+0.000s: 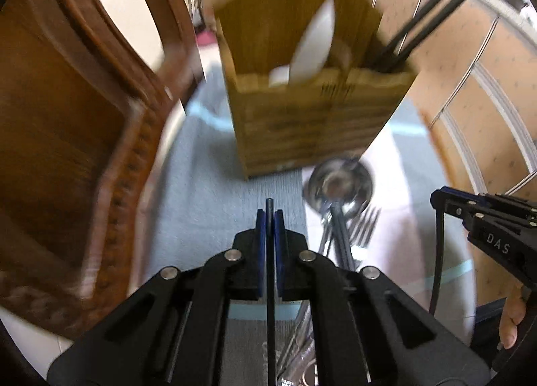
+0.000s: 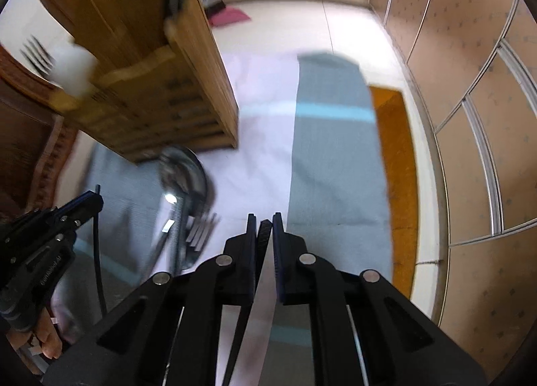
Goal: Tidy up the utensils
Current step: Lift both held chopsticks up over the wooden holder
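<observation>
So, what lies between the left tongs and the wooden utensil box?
In the left wrist view, only bare grey-blue cloth lies between the left tongs and the wooden utensil box.

One wooden holder (image 1: 312,117) stands on the cloth, with one white spoon (image 1: 313,47) and two black chopsticks (image 1: 426,13) in it. One steel ladle (image 1: 339,183) and one fork (image 1: 364,225) lie beside it; blur hides any further count. Each gripper pinches one black chopstick (image 1: 269,252) (image 2: 264,235).
</observation>
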Motion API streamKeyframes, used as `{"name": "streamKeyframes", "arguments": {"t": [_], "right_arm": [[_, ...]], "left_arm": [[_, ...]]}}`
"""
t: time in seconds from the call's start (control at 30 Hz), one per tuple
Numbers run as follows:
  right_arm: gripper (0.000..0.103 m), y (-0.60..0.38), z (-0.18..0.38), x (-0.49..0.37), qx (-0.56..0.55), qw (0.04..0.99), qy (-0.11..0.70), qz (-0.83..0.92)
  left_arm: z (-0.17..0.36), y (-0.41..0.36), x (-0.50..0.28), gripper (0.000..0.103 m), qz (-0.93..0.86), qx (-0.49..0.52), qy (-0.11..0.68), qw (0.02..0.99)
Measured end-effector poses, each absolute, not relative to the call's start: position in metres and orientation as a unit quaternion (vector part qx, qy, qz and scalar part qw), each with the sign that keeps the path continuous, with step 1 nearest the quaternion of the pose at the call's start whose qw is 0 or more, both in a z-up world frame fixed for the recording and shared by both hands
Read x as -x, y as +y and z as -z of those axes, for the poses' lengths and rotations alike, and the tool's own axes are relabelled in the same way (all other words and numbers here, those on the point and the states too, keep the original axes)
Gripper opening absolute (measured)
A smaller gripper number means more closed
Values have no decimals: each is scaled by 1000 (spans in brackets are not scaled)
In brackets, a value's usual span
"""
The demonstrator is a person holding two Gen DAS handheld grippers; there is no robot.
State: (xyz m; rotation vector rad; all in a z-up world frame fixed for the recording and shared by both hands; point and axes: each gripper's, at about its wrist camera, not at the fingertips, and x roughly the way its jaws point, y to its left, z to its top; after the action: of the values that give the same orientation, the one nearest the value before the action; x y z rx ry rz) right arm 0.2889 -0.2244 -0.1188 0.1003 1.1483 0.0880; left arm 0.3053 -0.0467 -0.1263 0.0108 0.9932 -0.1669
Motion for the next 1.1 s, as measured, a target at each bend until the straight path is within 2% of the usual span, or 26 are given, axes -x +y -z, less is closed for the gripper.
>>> {"name": "streamKeyframes", "arguments": {"t": [0.23,0.57,0.87,1.1], "right_arm": [[8,-230,49,-244,-55,882,465,-52],[8,-221,-12,-207,-55,912,399,-81],[8,-220,-45,-187,-55,935,340,-82],[8,-217,-49,-187,-46,940,330,-73]], "left_arm": [[76,-29,-270,5,72,19,416,906],[30,-13,-235,5,63,29,354,933],[2,-3,-218,5,61,38,320,945],[-6,0,-214,5,62,45,311,947]]}}
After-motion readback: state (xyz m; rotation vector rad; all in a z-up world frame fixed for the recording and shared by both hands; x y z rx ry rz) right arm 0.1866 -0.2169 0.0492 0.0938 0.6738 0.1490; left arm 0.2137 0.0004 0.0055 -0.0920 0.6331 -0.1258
